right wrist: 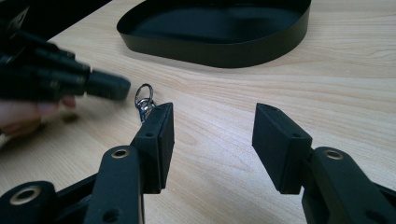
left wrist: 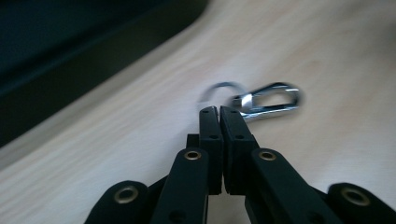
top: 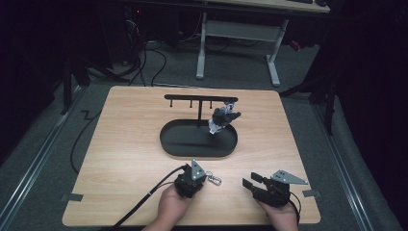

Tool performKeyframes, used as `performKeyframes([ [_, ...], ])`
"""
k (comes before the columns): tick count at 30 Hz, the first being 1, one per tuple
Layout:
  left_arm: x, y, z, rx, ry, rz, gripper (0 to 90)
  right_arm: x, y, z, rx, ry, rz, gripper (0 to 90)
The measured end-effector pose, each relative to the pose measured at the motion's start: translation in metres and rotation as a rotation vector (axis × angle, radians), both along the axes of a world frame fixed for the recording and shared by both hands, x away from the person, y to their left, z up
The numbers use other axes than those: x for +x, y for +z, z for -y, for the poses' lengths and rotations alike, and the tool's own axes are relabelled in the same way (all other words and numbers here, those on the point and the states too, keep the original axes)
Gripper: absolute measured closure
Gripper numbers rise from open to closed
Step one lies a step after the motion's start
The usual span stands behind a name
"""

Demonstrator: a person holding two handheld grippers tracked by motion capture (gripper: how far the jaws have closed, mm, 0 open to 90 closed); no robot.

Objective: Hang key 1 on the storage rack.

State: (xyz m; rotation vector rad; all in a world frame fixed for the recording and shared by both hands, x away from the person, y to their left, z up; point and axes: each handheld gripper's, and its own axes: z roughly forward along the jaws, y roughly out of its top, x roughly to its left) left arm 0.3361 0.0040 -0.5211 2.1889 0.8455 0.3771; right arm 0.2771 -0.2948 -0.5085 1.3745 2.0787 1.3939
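My left claw [left wrist: 219, 112] is pinched together, holding nothing, right next to the keyring clip [left wrist: 268, 100] lying on the worktop [top: 125, 144] in front of the black tray [top: 198, 139]. Right claw [right wrist: 212, 135] sits apart beside it. Guessing pickup's next, so left needs reopening first.

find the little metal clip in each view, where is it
High view: the metal clip lies on the table just right of the left tongs.
Left gripper view: right of centre, just beyond the closed tips.
Right gripper view: left of centre, behind the left jaw.
Shared landmark: the black oval tray.
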Motion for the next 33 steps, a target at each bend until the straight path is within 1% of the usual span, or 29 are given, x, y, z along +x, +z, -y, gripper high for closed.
performKeyframes([
  [1, 0.005, 0.001, -0.003, 0.002, 0.023, 0.002, 88.5, 0.0, 0.0, 0.0, 0.0, 0.0, 0.0, 49.2],
  [3, 0.014, 0.001, -0.005, 0.012, 0.042, 0.007, 89.2, 0.0, 0.0, -0.001, 0.001, 0.0, -0.002, 49.2],
  [5, 0.02, -0.001, -0.003, 0.007, 0.046, -0.016, 89.3, 0.0, 0.0, -0.002, 0.0, 0.003, -0.002, 49.2],
  [6, 0.02, -0.002, 0.0, 0.008, 0.04, -0.026, 89.3, 0.0, 0.0, -0.002, -0.001, 0.004, -0.001, 49.3],
  [7, 0.019, -0.004, 0.003, 0.011, 0.032, -0.03, 89.3, -0.001, 0.0, -0.002, 0.0, 0.004, -0.001, 49.3],
  [8, 0.017, -0.005, 0.006, 0.007, 0.025, -0.026, 89.4, -0.001, 0.0, -0.002, 0.0, 0.002, 0.0, 49.3],
  [10, 0.014, -0.006, 0.012, -0.007, 0.014, -0.033, 89.4, 0.0, 0.0, -0.001, 0.002, 0.001, 0.0, 49.3],
  [13, 0.009, -0.006, 0.024, -0.021, -0.017, -0.038, 89.7, 0.0, -0.001, 0.0, 0.003, -0.001, -0.007, 49.4],
  [17, 0.003, -0.007, 0.045, -0.046, -0.073, -0.051, 89.6, 0.001, -0.002, 0.002, -0.008, -0.005, -0.011, 49.4],
  [19, 0.001, -0.007, 0.052, -0.055, -0.091, -0.057, 89.3, 0.001, -0.002, 0.003, -0.011, -0.01, -0.015, 49.3],
  [20, 0.0, -0.007, 0.054, -0.063, -0.093, -0.063, 89.2, 0.001, -0.003, 0.004, -0.013, -0.011, -0.018, 49.4],
  [23, -0.002, -0.005, 0.053, -0.064, -0.097, -0.056, 88.4, 0.002, -0.005, 0.004, -0.023, -0.008, -0.023, 49.4],
  [26, -0.007, -0.003, 0.049, -0.05, -0.11, -0.06, 88.4, 0.002, -0.006, 0.003, -0.028, -0.008, -0.027, 48.6],
  [28, -0.008, -0.004, 0.05, -0.044, -0.122, -0.067, 88.4, 0.003, -0.007, 0.002, -0.029, -0.005, -0.032, 48.5],
  [30, -0.01, -0.004, 0.055, -0.052, -0.134, -0.083, 88.4, 0.003, -0.007, 0.001, -0.036, -0.003, -0.028, 48.5],
  [33, -0.014, -0.006, 0.066, -0.058, -0.156, -0.083, 88.5, 0.003, -0.006, 0.001, -0.035, -0.007, -0.028, 48.3],
])
